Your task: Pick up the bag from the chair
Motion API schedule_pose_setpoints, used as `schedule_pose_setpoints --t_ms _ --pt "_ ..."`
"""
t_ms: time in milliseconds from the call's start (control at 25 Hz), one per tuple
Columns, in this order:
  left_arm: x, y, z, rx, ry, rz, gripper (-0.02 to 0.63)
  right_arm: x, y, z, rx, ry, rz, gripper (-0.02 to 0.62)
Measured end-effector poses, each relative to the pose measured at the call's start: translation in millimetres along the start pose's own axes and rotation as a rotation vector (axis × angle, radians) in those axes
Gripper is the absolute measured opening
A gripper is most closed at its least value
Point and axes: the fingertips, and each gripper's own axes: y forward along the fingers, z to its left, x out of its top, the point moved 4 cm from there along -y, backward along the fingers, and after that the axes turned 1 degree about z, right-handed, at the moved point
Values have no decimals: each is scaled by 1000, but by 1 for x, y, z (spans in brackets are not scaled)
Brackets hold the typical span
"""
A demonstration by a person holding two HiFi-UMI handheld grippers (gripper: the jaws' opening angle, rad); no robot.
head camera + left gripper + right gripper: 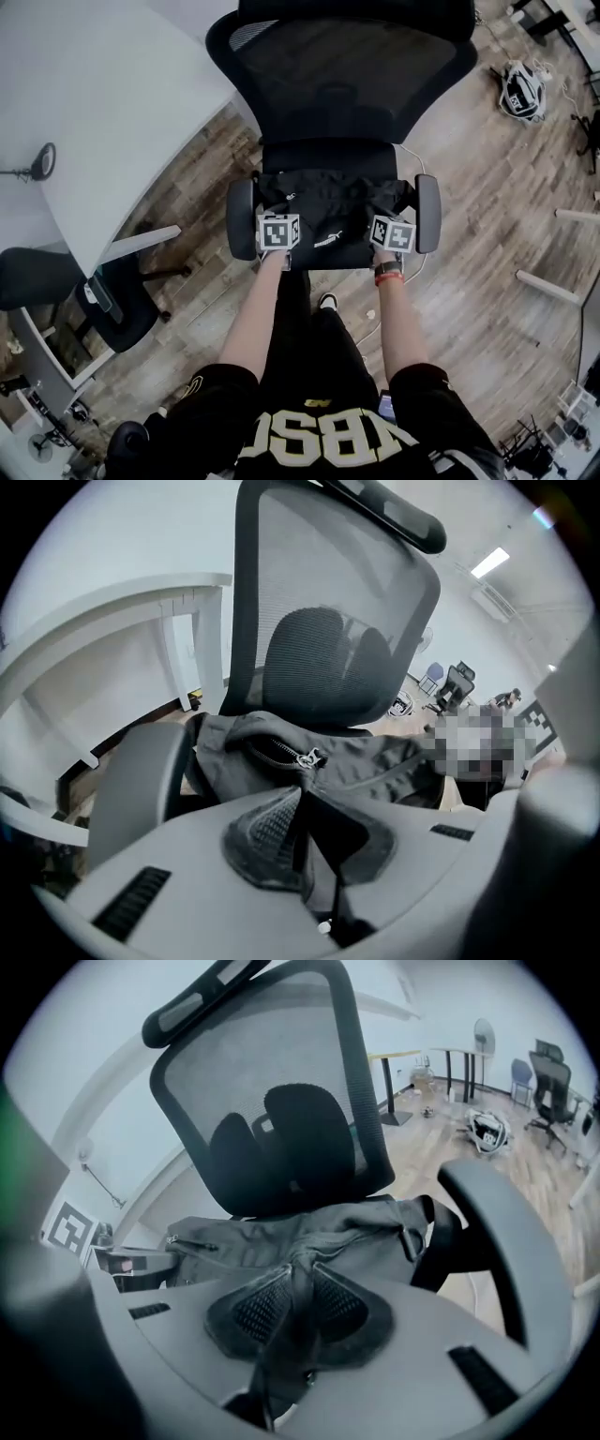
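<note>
The left tongs (300,797) were closed on a fold of the bag (375,761), near its zipper (305,757). The right tongs (298,1277) were closed on a gathered pinch of the same cloth. The bag lay slumped on the seat of the chair (347,84), between the chair's armrests (428,213). It appeared soft, limp and light, so sag and slipping cloth were to be expected. A seam or strap would probably hold better than loose fabric.
</note>
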Motion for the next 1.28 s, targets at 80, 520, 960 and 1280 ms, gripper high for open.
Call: schedule_pose_setpoints --t_ms 80,520,960,1280 --pt "3 -17 -6 -1 -6 -23 29 4 -18 8 0 -17 -22 77" --pt "-9 -128 -41 -18 0 -115 29 -11 -124 51 7 -47 -135 77" --pt "-21 -210 -69 13 53 -230 29 -32 -192 97 58 -99 -226 77" --pt "11 -268 -100 52 151 -383 28 -11 -245 111 109 -150 -369 77"
